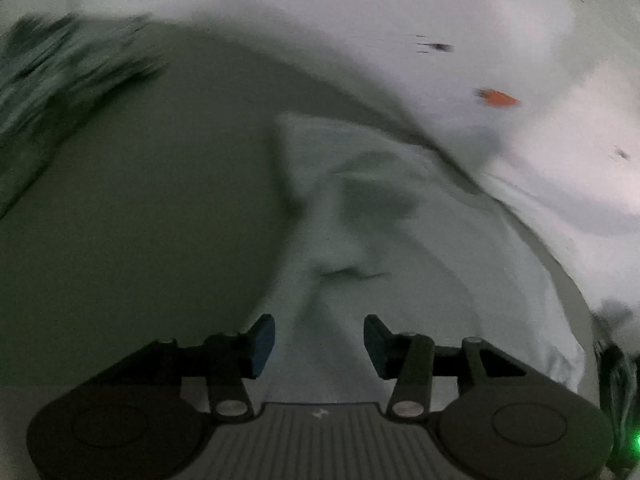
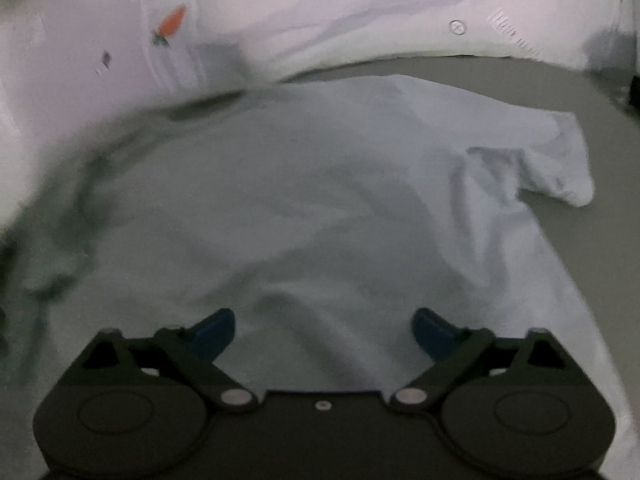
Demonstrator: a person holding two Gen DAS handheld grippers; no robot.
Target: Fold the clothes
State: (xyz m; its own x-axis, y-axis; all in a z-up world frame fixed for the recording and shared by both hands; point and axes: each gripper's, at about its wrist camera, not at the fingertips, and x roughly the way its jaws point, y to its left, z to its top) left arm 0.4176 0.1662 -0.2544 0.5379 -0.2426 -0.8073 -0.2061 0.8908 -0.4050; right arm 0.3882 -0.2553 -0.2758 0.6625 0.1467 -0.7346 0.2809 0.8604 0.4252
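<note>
Blue-padded fingers (image 2: 434,334) of the right gripper (image 2: 324,332) stand wide apart, gripping nothing, over a white T-shirt (image 2: 320,200) spread on the grey table (image 2: 600,260); its sleeve (image 2: 560,160) points toward the table's right edge. Left gripper (image 1: 319,344) hangs narrower but parted and empty over a crumpled part of the T-shirt. Beyond lies a carrot-print cloth (image 2: 172,24). Both grippers sit equally near.
</note>
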